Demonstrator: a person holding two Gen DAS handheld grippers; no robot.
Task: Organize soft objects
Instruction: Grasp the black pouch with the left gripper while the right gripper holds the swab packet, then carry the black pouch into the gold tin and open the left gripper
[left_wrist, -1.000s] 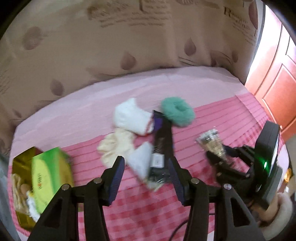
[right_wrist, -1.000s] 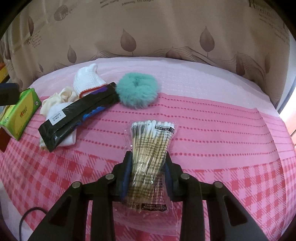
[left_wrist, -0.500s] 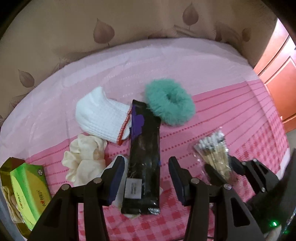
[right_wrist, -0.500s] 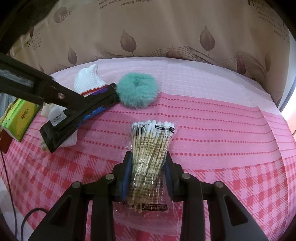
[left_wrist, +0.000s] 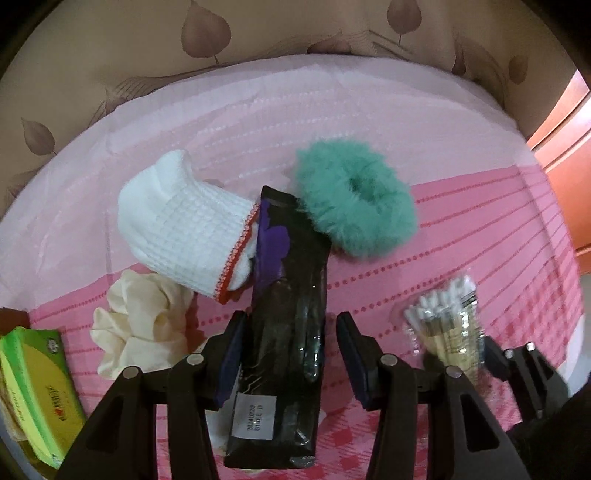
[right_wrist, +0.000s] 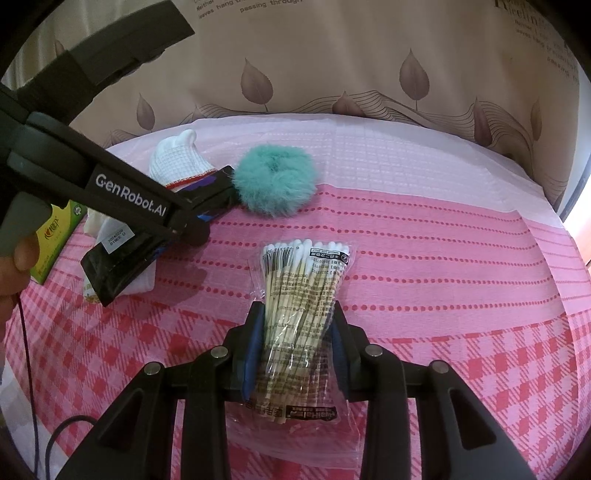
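mid-grab on the black packet (left_wrist: 284, 332), lying on the pink checked cloth (left_wrist: 461, 236) over white and cream soft items, long axis running from near the camera up toward the green scrunchie (left_wrist: 354, 203), label end nearest. left gripper (left_wrist: 288, 354) just been closing, straddling the packet, right-hand pad not yet touching; needs further squeeze, then lift. right gripper (right_wrist: 295, 350) pinching the cotton swab bag (right_wrist: 303, 295).

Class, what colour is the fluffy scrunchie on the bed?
Teal green; the fluffy scrunchie shows best in the left wrist view.
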